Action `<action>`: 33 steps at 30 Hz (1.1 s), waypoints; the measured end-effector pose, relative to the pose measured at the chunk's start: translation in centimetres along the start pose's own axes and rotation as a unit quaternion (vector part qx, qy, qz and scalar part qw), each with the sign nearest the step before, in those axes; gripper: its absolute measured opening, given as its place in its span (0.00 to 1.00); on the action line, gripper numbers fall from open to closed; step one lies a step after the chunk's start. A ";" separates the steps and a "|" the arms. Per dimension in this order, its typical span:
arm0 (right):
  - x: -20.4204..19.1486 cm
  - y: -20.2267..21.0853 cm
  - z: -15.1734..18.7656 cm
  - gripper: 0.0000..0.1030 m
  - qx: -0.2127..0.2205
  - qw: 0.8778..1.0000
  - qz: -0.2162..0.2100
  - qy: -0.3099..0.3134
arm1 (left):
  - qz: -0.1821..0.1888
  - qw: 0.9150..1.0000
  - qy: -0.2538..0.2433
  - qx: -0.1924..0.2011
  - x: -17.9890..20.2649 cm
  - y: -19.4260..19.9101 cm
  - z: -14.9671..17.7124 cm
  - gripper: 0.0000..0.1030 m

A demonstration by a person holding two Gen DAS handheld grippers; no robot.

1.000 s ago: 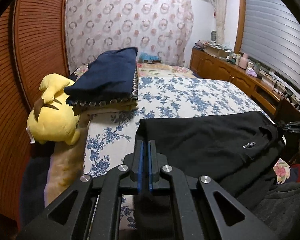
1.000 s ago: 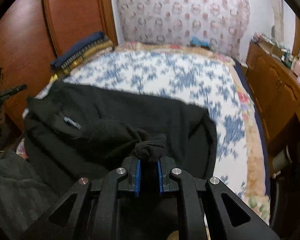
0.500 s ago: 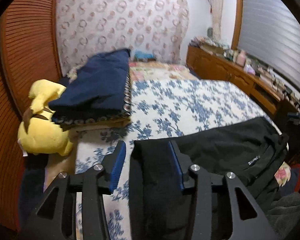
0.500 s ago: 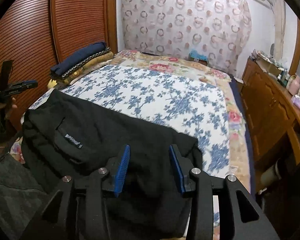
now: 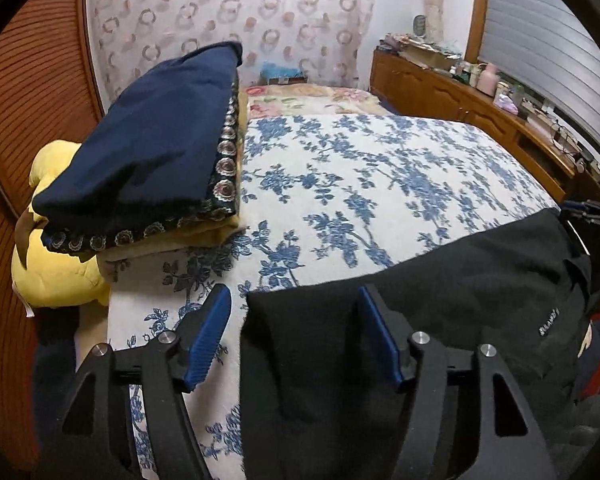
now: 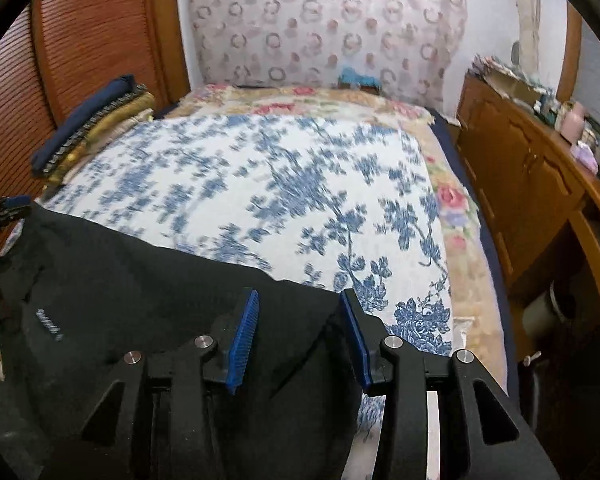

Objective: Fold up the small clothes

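A black garment (image 5: 440, 280) lies flat across the near end of the blue-flowered bedspread (image 5: 360, 176), with a small white logo near its right edge. My left gripper (image 5: 292, 300) hovers over its left corner. Its jaws are opening and the blue pads do not touch the cloth below them. In the right wrist view the same black garment (image 6: 140, 288) fills the lower left. My right gripper (image 6: 300, 300) stands open above its right corner, pressing nothing. Each gripper shows at the edge of the other's view.
A stack of folded clothes (image 5: 160, 140) with a navy piece on top sits at the bed's left side, against a yellow plush toy (image 5: 56, 272). A slatted wooden door (image 5: 28, 100) bounds the left. A cluttered wooden cabinet (image 5: 440, 88) runs along the right.
Both grippers were shut on pinches of the black garment; both have let go, opened and drawn back. The garment now lies spread flat on the bed.
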State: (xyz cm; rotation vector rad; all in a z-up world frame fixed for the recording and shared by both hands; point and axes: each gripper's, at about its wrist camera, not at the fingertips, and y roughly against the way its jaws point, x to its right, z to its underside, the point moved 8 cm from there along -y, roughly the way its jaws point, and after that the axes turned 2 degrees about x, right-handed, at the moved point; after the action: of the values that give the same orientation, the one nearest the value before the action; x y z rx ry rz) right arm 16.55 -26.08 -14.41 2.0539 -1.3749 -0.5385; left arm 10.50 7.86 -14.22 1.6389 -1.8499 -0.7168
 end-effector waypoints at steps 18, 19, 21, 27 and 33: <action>1.3 -2.8 0.4 0.66 -0.025 1.000 0.004 -0.003 | 0.011 0.998 0.019 -0.050 -1.0 -2.8 1.3 0.65; 1.2 -2.9 0.4 0.66 -0.024 1.000 0.004 -0.001 | 0.011 0.998 0.018 -0.051 -1.0 -2.9 1.3 0.65; 1.0 -3.1 0.4 0.66 -0.023 1.000 0.005 0.003 | 0.010 0.999 0.016 -0.051 -0.9 -2.9 1.3 0.65; -0.3 -2.8 0.8 0.28 -0.018 0.999 -0.029 0.024 | 0.053 0.997 0.000 -0.053 0.7 -2.0 1.3 0.16; -2.3 0.9 1.2 0.11 0.018 0.997 -0.068 0.027 | 0.055 0.998 0.011 0.039 1.6 4.1 -0.5 0.09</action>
State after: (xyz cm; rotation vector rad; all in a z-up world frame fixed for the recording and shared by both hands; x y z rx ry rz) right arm 14.31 -24.47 -14.65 2.1864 -1.2278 -0.5151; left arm 7.86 6.68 -10.83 1.5717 -1.9573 -0.5849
